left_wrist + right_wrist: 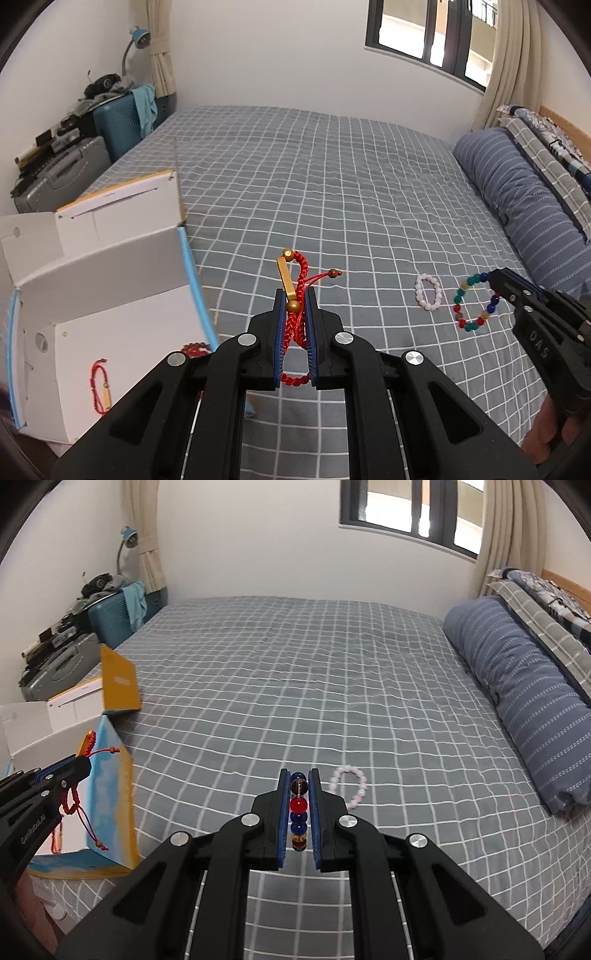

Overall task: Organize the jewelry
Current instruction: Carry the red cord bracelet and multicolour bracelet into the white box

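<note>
**A:** What does the left wrist view show?
**B:** An open white box [110, 295] on the bed [332, 184] holds a red cord bracelet [99, 384] (dark red beads [194, 349] beside it). The left tongs [294, 299] clamp a red braided bracelet [295, 291].

**A:** And the right wrist view?
**B:** The right tongs [298, 781] pinch a multicoloured bead bracelet [298, 812]. A pale pink bracelet [351, 786] lies on the bed just beyond.

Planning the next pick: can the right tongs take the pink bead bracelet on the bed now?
Probably not yet. The right tongs are shut on the multicoloured bead bracelet. The pink bead bracelet lies unobstructed beside them on the bed.
</note>
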### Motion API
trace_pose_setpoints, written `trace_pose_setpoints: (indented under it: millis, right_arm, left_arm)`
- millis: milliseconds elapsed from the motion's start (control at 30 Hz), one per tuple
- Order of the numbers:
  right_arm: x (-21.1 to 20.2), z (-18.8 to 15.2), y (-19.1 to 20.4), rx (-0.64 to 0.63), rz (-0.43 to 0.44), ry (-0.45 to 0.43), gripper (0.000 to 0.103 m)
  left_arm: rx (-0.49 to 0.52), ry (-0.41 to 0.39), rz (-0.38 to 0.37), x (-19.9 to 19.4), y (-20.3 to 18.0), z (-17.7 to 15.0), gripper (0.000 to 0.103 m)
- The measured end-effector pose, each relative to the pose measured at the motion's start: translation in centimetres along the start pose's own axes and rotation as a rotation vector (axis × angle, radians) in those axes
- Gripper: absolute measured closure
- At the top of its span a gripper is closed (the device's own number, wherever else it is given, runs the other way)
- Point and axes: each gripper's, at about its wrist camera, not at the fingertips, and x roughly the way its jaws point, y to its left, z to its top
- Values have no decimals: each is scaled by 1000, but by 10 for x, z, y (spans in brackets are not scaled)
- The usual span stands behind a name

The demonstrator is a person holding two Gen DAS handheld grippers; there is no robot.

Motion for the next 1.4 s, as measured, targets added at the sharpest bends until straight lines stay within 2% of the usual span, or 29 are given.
trace_pose_setpoints:
  millis: [367, 933, 1167, 1400]
  right_arm:
    - [-17, 6, 69, -51, 110, -40, 94]
    - [-44, 4, 194, -171, 296, -92, 94]
    - [-26, -8, 237, -223, 319, -71, 94]
    - [7, -24, 261, -245, 322, 0, 94]
  left_arm:
    - [-69, -18, 47, -27, 56, -2, 94]
    - [-186, -36, 179, -70, 167, -39, 93]
    - [-223, -11, 227, -65, 205, -56, 93]
    - [-250, 21, 248, -40, 223, -67, 93]
